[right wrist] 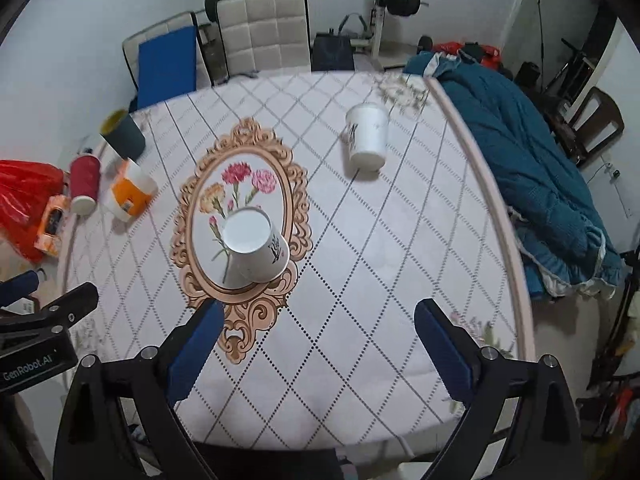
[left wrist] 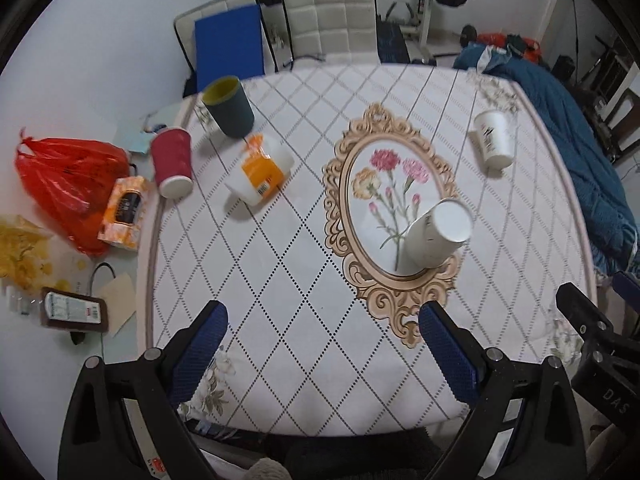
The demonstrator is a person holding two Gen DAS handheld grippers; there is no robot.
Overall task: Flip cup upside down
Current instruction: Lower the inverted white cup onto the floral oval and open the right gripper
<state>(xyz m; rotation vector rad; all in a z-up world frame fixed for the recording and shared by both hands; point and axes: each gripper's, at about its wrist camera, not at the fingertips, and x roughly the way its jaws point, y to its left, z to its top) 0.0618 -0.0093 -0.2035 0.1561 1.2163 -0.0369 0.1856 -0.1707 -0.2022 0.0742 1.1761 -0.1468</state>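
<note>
A white paper cup (left wrist: 438, 236) stands upside down, base up, on the flower medallion of the table; it also shows in the right wrist view (right wrist: 256, 244). A second white paper cup (left wrist: 494, 138) stands upside down at the far right (right wrist: 367, 136). At the far left a dark green cup (left wrist: 228, 106) stands mouth up, next to an inverted red cup (left wrist: 172, 162) and an inverted white cup with an orange label (left wrist: 260, 170). My left gripper (left wrist: 324, 344) is open and empty above the near table edge. My right gripper (right wrist: 320, 336) is open and empty, just right of the near cup.
The table (left wrist: 280, 280) has a diamond-pattern cloth. A red bag (left wrist: 64, 184), a tissue box (left wrist: 124, 212) and packets lie on the floor at left. Chairs (left wrist: 332, 20) stand behind the table. A blue quilt (right wrist: 532, 168) lies at right.
</note>
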